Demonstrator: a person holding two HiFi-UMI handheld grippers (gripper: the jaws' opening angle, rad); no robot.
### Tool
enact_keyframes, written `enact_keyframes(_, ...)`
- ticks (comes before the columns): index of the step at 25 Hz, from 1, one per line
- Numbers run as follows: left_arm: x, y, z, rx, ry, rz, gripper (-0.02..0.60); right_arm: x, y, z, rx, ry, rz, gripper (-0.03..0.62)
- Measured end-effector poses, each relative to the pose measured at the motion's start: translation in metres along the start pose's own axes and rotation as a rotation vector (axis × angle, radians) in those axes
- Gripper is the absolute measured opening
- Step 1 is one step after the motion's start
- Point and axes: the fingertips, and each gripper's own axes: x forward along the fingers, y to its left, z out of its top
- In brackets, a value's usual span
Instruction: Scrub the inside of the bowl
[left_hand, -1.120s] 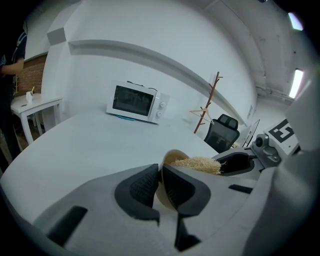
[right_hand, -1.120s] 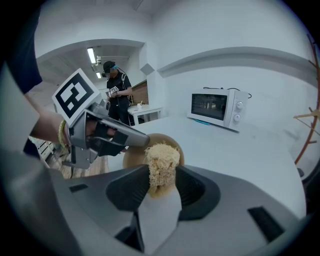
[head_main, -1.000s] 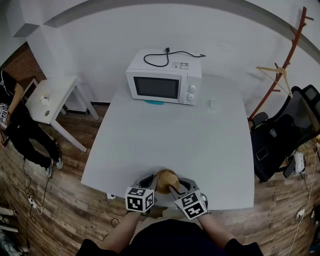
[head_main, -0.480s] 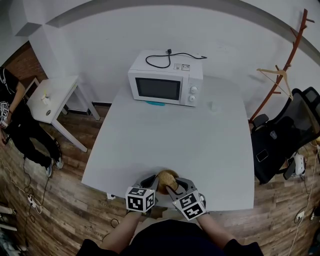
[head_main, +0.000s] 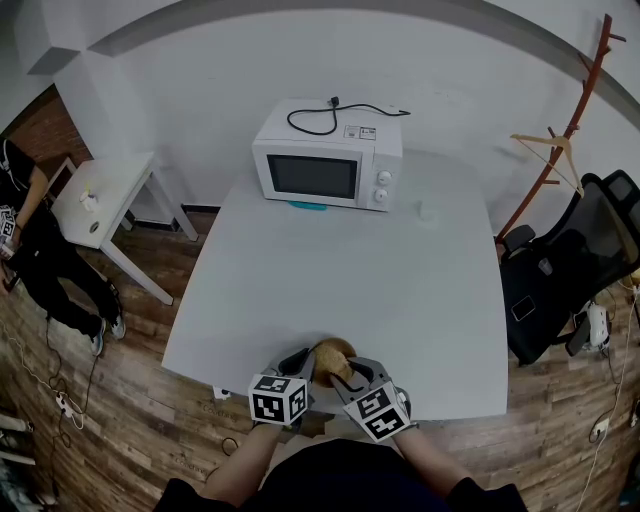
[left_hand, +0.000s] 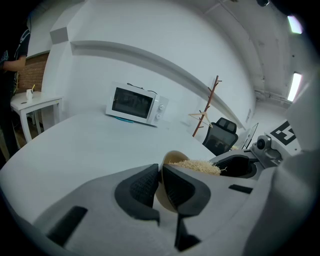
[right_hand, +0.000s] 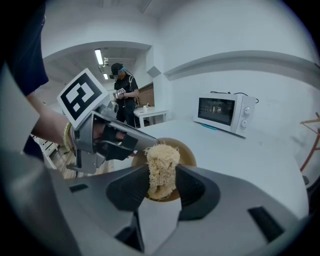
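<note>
While the left gripper (head_main: 300, 362) is pinching the wall of the brown bowl (head_main: 332, 356) between its nearly closed jaws, one pad inside the rim and one outside, the right gripper (head_main: 348, 376) is clamping a straw-coloured fibrous scrubber (right_hand: 161, 165) and dipping it into the bowl's hollow. In the head view the bowl is lying at the bottom centre of the frame, at the near edge of the white surface (head_main: 350, 270), with both grippers meeting over it. Whether it is resting on the surface or is raised a little cannot be told. A microwave (head_main: 328, 165) is standing well apart, toward the top centre. In the right gripper view the scrubber is standing upright between the pads at mid-frame. Its lower end appears to be touching the inner wall, though the jaws are partly covering the contact. The step in hand is judged to be the scrubbing itself, not yet complete. To do it well, the right gripper should be sweeping the scrubber round the whole inner wall and across the bottom, pressing only hard enough that the fibres are flexing rather than sliding out of the pads. The left gripper should be bracing the rim against each stroke, since the bowl is lying close to the surface's edge and a hard push toward the bottom of the frame could tip it off.
</note>
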Motion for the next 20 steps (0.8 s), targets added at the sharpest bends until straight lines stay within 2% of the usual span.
enact_keyframes(9, 0.001, 0.004, 0.001, -0.01, -0.006, 0.009, 0.032, -0.001, -0.002, -0.011, 0.04, 0.025, 0.005, 0.164)
enact_keyframes(20, 0.005, 0.003, -0.006, -0.011, 0.015, 0.005, 0.032, -0.006, -0.02, -0.011, 0.022, 0.04, -0.074, 0.164)
